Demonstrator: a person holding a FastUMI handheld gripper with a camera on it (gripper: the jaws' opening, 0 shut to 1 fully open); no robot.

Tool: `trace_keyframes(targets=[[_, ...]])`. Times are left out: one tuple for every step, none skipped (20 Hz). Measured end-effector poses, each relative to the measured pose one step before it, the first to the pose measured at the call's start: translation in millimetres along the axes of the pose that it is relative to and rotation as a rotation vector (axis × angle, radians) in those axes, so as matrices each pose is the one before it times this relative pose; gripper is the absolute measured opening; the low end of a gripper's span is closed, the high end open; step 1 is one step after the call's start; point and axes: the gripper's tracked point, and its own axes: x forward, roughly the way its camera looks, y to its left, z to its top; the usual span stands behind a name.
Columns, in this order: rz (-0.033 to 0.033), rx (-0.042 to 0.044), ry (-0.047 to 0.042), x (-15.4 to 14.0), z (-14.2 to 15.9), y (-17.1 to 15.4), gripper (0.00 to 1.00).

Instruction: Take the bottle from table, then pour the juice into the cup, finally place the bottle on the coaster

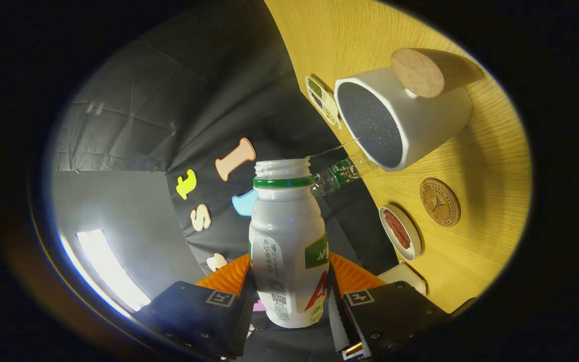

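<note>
Gripper (pixel 289 296) clamping smooth plastic bottle (pixel 287 241), cylindrical cup (pixel 410 118)

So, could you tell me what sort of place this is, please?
Probably a staged recording booth, not a home: black cloth wall behind a wooden table, set with a cup, a coaster and small snack dishes. The claw grips the open bottle.

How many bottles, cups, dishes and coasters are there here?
Bottles: 2, the white bottle held between the gripper fingers, and a clear bottle beyond it.
Cups: 1, the white cup.
Dishes: 3, snack dish, sectioned dish, white dish.
Coasters: 1, cork coaster.
Total: 7
</note>
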Motion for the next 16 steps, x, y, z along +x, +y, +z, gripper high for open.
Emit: trace_keyframes(targets=[[-0.00091,0.00438,-0.00092,0.47,0.37,-0.56,0.64],[0.00013,0.00299,-0.00153,0.21,0.75,0.35,0.64],[-0.00085,0.00325,-0.00053,-0.05,0.65,-0.32,0.64],[-0.00113,0.00471,-0.00161,0.11,0.51,0.38,0.64],[0.00083,0.00589,-0.00170,0.44,0.52,-0.08,0.64],[0.00124,0.00644,-0.00225,0.54,-0.01,0.74,0.64],[-0.00054,0.00567,-0.00109,0.28,0.83,-0.34,0.64],[-0.00154,0.00435,-0.00144,-0.29,0.28,0.27,0.64],[-0.00183,0.00338,-0.00079,0.20,0.37,-0.91,0.64],[-0.00162,0.00495,-0.00094,0.17,0.52,0.60,0.64],[0.00046,0.00420,-0.00167,0.19,-0.17,0.28,0.64],[-0.00040,0.00470,-0.00105,0.12,0.60,0.62,0.64],[-0.00045,0.00526,-0.00150,-0.49,0.63,-0.53,0.64],[-0.00137,0.00577,-0.00067,1.18,0.27,0.34,0.64],[-0.00083,0.00516,-0.00028,-0.46,0.27,-0.15,0.64],[-0.00065,0.00599,-0.00093,0.23,0.28,0.61,0.64]])
